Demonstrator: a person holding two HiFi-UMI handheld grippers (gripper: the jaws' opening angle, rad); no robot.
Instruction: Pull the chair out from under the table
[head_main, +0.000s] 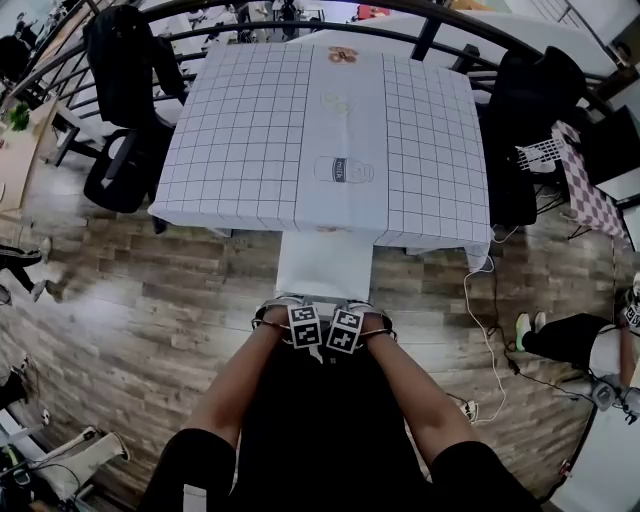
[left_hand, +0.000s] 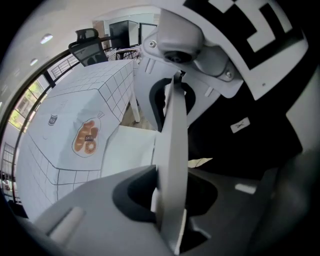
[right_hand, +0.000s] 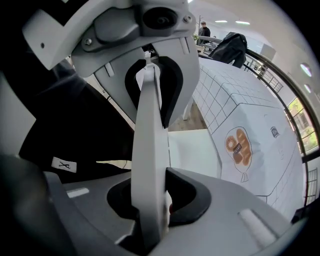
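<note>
Chair (head_main: 325, 262) seat shows partway out past the near edge of the table (head_main: 240, 150), its far end under the cloth. Left gripper (head_main: 303, 326) and right gripper (head_main: 344, 329), side by side, each clamp the chair's thin back rail. Judging by this, more pulling remains.

One table (head_main: 240, 130), one white chair (head_main: 325, 262), two black chairs (head_main: 120, 165) (head_main: 525, 120), two grippers: left gripper (head_main: 298, 312), right gripper (head_main: 350, 315).
</note>
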